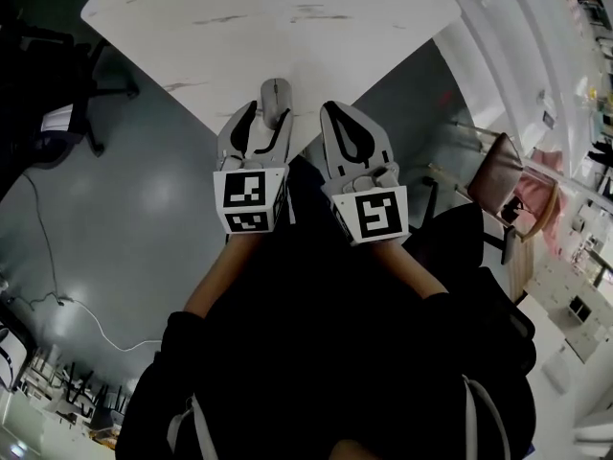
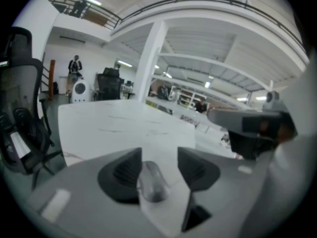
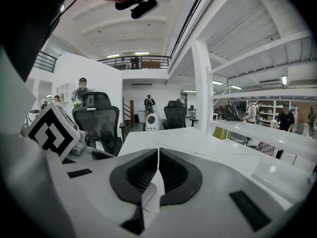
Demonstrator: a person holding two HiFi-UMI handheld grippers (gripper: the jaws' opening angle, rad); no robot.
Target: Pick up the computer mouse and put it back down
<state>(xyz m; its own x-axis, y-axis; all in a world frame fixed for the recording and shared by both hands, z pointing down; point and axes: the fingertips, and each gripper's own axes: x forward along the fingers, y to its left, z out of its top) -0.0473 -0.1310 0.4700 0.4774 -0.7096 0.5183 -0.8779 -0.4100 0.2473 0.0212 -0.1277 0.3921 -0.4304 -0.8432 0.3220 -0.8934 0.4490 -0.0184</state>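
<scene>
An office chair (image 1: 59, 113) stood left of the tabletop (image 1: 287, 17), partly cut off. The left gripper (image 1: 268, 118) covered the computer mouse's (image 1: 276, 99) near end, and its own view blurred the mouse. The mouse lay on the tabletop's near corner, long axis running from that corner toward the far edge; which end led was unclear. The left jaws stood released on either side of it, with a gap on the right. Both edges ran close beside the mouse, with bare top beyond. The right gripper (image 1: 335, 113) was clenched, empty.
</scene>
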